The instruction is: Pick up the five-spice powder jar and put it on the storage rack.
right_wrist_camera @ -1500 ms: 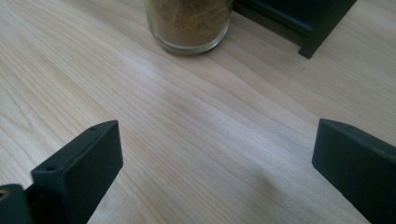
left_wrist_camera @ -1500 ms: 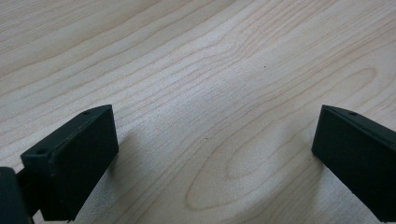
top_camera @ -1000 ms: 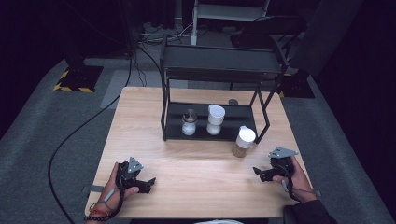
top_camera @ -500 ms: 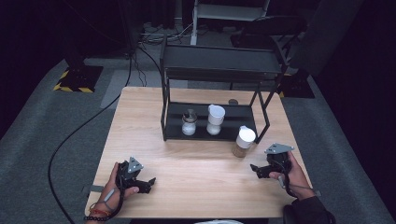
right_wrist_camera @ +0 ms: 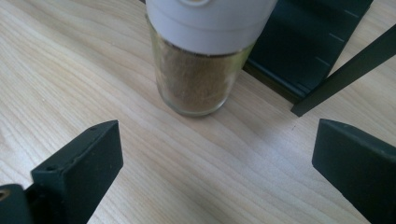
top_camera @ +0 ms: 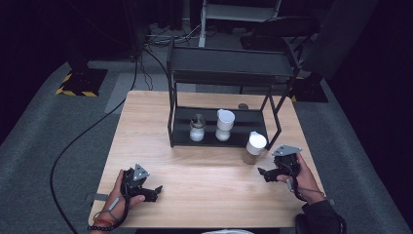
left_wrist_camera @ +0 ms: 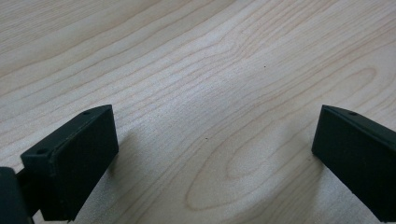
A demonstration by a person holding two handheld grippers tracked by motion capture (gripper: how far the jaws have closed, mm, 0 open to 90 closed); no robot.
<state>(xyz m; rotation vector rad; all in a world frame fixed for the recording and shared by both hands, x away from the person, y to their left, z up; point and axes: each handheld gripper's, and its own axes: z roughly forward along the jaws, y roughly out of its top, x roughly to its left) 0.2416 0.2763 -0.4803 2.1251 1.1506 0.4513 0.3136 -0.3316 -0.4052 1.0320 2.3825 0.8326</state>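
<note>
The spice jar [right_wrist_camera: 205, 60] gets cut off at the top of the right gripper view, so you only see the lower edge of its white plastic cap and the clear glass body packed with brownish powder; can't read any label. In the high view the jar [top_camera: 254, 147] stands upright on the counter [top_camera: 146, 126], just in front of the black metal rack's [top_camera: 229, 63] right front leg and touching nothing. On the rack's bottom shelf there's a small glass shaker [top_camera: 197, 129] and a white vessel [top_camera: 224, 125] that narrows in the middle, both too small to make out properly, and something small and round behind the rack that I can't identify. The right gripper [top_camera: 271, 173] sits near the jar, toward the person's side of it, jaws spread wide with nothing between them, aimed at the jar. The left gripper [top_camera: 152, 191] is well apart from the jar, down at the counter's near left, jaws also wide apart over bare wood. The counter is pale wood with a wavy, swirling grain, matte finish. The jaws are blocky matte black pieces.
</note>
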